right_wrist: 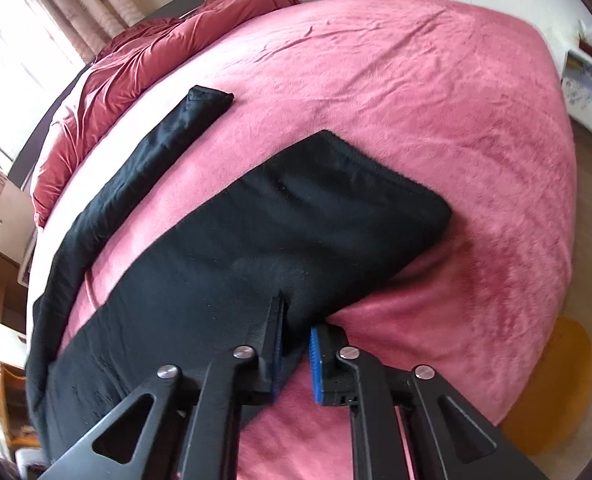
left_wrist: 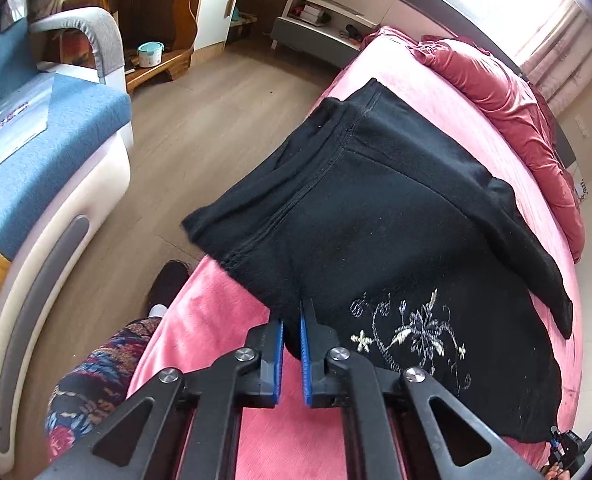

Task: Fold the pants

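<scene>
Black pants (left_wrist: 356, 208) lie spread on a pink bed (left_wrist: 215, 320), with pale flower embroidery (left_wrist: 416, 332) near the close edge. My left gripper (left_wrist: 291, 314) is shut on the pants' near edge, and black cloth is pinched between its blue pads. In the right wrist view one pant leg (right_wrist: 296, 220) lies flat towards the middle of the bed (right_wrist: 416, 80), while the other leg (right_wrist: 167, 136) stretches off to the far left. My right gripper (right_wrist: 298, 316) is shut on the near edge of that flat leg, with cloth bunched between the fingers.
A crumpled red duvet (left_wrist: 496, 92) lies along the bed's far side. A blue and white sofa (left_wrist: 55, 140) stands across a strip of wood floor. A person's patterned trouser leg (left_wrist: 95, 380) is beside the bed. A yellow rug (right_wrist: 556, 392) lies on the floor at the right.
</scene>
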Demonstrator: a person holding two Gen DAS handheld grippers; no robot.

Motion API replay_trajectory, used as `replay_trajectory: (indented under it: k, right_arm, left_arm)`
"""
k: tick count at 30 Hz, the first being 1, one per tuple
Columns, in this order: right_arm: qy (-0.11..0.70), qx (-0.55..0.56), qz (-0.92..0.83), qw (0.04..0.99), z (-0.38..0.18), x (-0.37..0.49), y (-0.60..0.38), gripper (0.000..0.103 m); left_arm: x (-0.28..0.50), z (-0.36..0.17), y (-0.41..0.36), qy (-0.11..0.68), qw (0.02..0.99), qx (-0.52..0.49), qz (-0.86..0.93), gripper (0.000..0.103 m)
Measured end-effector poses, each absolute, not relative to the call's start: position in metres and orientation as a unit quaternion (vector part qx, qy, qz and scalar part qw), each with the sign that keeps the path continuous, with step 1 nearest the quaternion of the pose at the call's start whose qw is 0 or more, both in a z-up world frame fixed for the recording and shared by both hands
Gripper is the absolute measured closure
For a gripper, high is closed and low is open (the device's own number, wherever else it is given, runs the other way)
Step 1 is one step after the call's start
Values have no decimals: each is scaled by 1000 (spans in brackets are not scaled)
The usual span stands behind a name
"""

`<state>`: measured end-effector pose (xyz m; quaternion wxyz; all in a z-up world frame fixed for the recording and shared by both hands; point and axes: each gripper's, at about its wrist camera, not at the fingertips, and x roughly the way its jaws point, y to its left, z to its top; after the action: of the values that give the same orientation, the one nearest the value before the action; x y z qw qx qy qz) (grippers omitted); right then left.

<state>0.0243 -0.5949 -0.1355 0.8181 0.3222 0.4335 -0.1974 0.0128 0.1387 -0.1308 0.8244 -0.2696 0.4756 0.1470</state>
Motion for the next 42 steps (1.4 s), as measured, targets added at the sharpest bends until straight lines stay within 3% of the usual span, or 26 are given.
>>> replay_trajectory:
  k: [15, 20, 22, 24, 26, 34, 42]
  right_arm:
    - [463, 292, -224, 806, -149, -19, -610, 93]
    - [479, 258, -232, 806, -146, -12, -602, 91]
    - [474, 256, -231, 810, -139, -11, -601, 79]
    - [469, 248, -239, 814, -130, -12, -600, 54]
    - [453, 235, -246, 824, -117, -14, -597, 48]
    - [429, 178, -182, 867, -79, 12, -534, 44]
    - [471, 86, -16, 878, -89, 56, -387, 38]
  left_arm:
    - [-21, -134, 127, 509, 811, -244, 155, 95]
    - [-12, -129, 128, 526, 805, -222, 159, 79]
    - [-14, -119, 133, 527, 804, -215, 171, 78]
    - [-20, -111, 137, 521, 808, -199, 191, 78]
    - [-24, -99, 145, 506, 815, -190, 208, 78]
    - [3, -71, 155, 471, 836, -205, 191, 78]
    - [47, -67, 125, 469, 857, -168, 134, 72]
